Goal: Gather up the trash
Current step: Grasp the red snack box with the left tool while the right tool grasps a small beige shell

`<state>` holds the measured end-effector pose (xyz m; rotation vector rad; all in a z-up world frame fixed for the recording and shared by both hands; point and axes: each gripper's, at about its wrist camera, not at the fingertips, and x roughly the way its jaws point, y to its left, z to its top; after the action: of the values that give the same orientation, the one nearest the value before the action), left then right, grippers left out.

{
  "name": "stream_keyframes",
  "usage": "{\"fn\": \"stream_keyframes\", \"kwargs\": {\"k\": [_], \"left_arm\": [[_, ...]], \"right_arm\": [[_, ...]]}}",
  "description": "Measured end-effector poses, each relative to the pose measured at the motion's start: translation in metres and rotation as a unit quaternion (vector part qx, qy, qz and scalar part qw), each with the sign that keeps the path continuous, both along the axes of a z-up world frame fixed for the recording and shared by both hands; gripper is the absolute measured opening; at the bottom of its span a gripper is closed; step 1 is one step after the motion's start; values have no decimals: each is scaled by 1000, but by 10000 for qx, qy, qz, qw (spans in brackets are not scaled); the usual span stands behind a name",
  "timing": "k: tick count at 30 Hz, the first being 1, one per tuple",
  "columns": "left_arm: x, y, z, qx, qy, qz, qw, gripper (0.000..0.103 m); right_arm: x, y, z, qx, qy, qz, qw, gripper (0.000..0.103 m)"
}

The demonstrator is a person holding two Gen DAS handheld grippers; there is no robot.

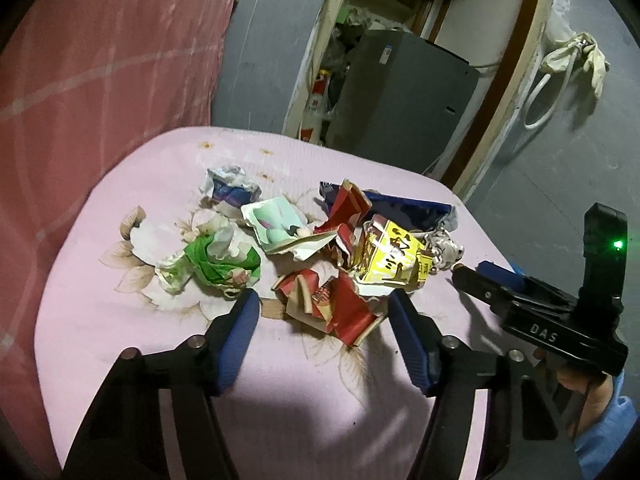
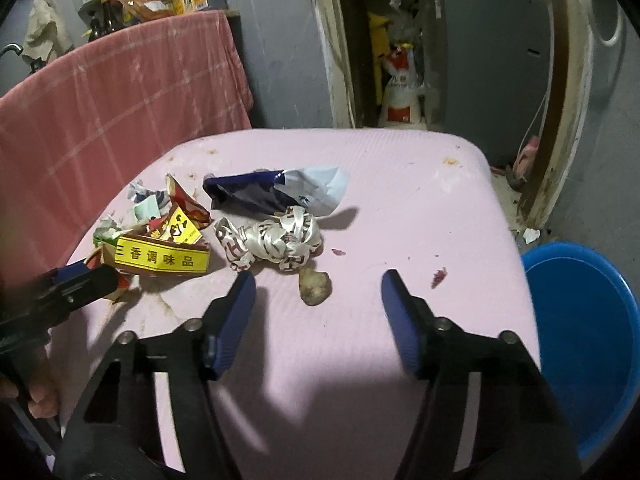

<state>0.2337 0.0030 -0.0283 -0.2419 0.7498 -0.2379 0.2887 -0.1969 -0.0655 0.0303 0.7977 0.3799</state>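
In the left wrist view, a pink checked cloth point(image 1: 100, 92) hangs over the upper left of the frame. Below it spreads the pink floral table cover point(image 1: 132, 332), and the trash lies across its middle. At the left of the pile sits a crumpled green wrapper point(image 1: 218, 264), with a blue and white crumpled scrap point(image 1: 230, 188) above it and a pale torn card point(image 1: 276, 224) to its right. Lower centre lies a torn red carton piece point(image 1: 332, 304), and right of it a yellow seasoning packet point(image 1: 390, 258) in front of a dark blue bag point(image 1: 408, 206). The left gripper point(image 1: 324, 308) sits at the bottom centre with its jaws spread, the red carton piece between the blue fingertips point(image 1: 244, 312); the pads do not press on it. At the right edge the right gripper point(image 1: 468, 270) reaches in, held by a hand point(image 1: 580, 384).

In the right wrist view, the left gripper's dark finger enters at the left edge, next to the yellow seasoning packet point(image 2: 164, 258). Right of it lies the dark blue bag point(image 2: 260, 194), and below that a white crumpled ribbon bundle point(image 2: 272, 242). A small brownish lump point(image 2: 315, 286) rests just under the bundle. The right gripper point(image 2: 318, 286) stands at the bottom centre, jaws spread, with the lump between its fingertips point(image 2: 394, 292) and untouched. A blue basin point(image 2: 588, 328) sits at the right edge, beside the table.
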Motion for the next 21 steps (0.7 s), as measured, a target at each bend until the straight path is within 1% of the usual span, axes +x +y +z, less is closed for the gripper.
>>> {"fn": "stream_keyframes", "kwargs": {"k": [2, 3, 4, 5, 6, 7, 9, 11, 17, 21], "left_arm": [[2, 1, -1, -37, 53, -11, 10000, 53], [4, 1, -2, -38, 79, -20, 10000, 50], [4, 1, -2, -36, 108, -24, 9999, 43], [5, 1, -2, -35, 133, -31, 9999, 40], [4, 2, -2, -43, 135, -35, 9999, 39], [4, 2, -1, -52, 128, -37, 9999, 37], [3, 3, 0, -51, 117, -47, 9999, 33], [0, 2, 1, -33, 105, -81, 9999, 30], [-11, -5, 2, -27, 119, -97, 9999, 27], [-20, -10, 5, -71, 37, -106, 9999, 26]], "right_arm": [[2, 1, 0, -18, 43, 24, 10000, 48], [3, 2, 0, -28, 60, 36, 10000, 44], [4, 2, 0, -38, 68, 47, 10000, 40], [4, 3, 0, -47, 78, 73, 9999, 32], [4, 3, 0, -46, 87, 87, 9999, 27], [3, 3, -1, -36, 95, 102, 9999, 25], [2, 2, -1, -23, 103, 119, 9999, 17], [-1, 2, 0, 5, 84, 130, 9999, 16], [-15, -1, 3, 89, -33, 140, 9999, 16], [-26, -3, 9, 169, -224, 145, 9995, 16]]}}
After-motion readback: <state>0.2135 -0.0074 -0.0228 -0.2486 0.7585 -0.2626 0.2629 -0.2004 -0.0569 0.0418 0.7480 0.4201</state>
